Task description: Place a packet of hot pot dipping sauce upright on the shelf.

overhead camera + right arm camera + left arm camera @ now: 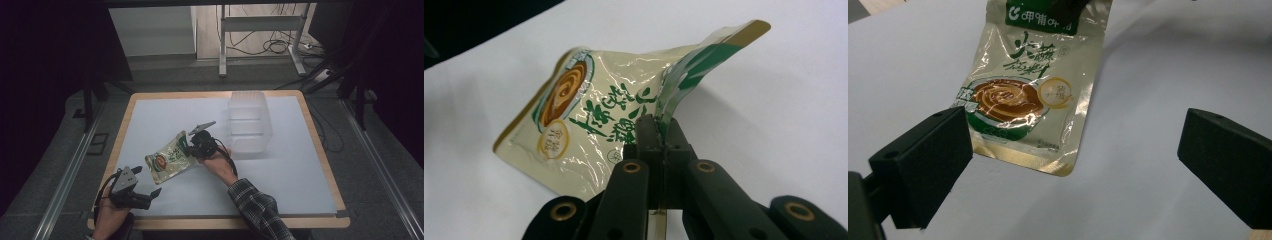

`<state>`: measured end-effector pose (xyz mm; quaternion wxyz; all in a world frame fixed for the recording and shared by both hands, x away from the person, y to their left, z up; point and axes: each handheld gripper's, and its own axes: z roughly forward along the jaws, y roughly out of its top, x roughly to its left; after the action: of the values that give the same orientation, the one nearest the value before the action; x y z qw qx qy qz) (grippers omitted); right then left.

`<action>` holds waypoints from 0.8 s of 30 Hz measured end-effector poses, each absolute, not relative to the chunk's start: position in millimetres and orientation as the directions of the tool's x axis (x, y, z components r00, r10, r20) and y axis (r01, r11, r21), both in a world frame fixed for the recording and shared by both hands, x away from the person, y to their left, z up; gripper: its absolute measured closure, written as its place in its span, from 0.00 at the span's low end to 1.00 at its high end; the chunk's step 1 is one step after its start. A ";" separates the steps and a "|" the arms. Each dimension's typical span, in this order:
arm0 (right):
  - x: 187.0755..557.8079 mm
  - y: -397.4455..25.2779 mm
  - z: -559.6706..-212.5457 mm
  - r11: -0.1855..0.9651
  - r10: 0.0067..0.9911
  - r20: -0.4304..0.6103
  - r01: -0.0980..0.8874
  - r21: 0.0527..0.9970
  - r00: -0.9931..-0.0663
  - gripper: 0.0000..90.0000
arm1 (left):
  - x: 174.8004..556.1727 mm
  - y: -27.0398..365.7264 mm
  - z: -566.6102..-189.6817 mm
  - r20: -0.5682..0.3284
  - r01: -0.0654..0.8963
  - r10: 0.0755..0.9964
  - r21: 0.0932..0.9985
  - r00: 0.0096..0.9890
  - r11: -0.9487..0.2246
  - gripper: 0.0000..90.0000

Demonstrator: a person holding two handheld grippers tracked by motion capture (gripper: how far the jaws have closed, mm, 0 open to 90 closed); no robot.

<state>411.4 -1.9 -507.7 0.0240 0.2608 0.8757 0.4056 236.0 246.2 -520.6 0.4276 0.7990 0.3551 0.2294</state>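
Observation:
A glossy cream and green sauce pouch (169, 158) with a brown swirl picture hangs tilted over the white table. My right gripper (192, 148) is shut on its upper green edge, and the pouch (589, 120) bends where the black jaws pinch it. The low end of the pouch (1023, 100) touches or nearly touches the table. My left gripper (154, 195) rests near the front left corner, open, its two black fingertips (923, 165) wide apart and empty, pointing at the pouch.
A clear plastic bin (249, 121) stands at the back centre-right of the white tabletop (290, 170). The wooden table rim (320, 150) frames it. A metal stand (260, 30) and cables lie on the floor beyond.

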 end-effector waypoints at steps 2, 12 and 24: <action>410.3 -0.7 -502.4 0.541 0.469 0.160 0.425 0.726 -0.869 0.99 | 235.9 246.3 -520.5 0.064 0.371 0.764 0.846 0.642 -0.382 0.01; 399.9 4.1 -459.5 0.545 0.408 0.132 0.358 0.758 -0.903 0.99 | 236.0 246.8 -520.0 0.067 0.371 0.766 0.845 0.640 -0.385 0.01; 391.5 6.2 -420.0 0.551 0.372 0.092 0.300 0.779 -0.924 1.00 | 236.1 247.2 -520.0 0.066 0.371 0.768 0.847 0.637 -0.381 0.01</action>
<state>391.5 6.2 -420.0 0.0416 0.1909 0.8796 0.4338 236.1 247.2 -520.0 0.4267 0.7978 0.3570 0.2326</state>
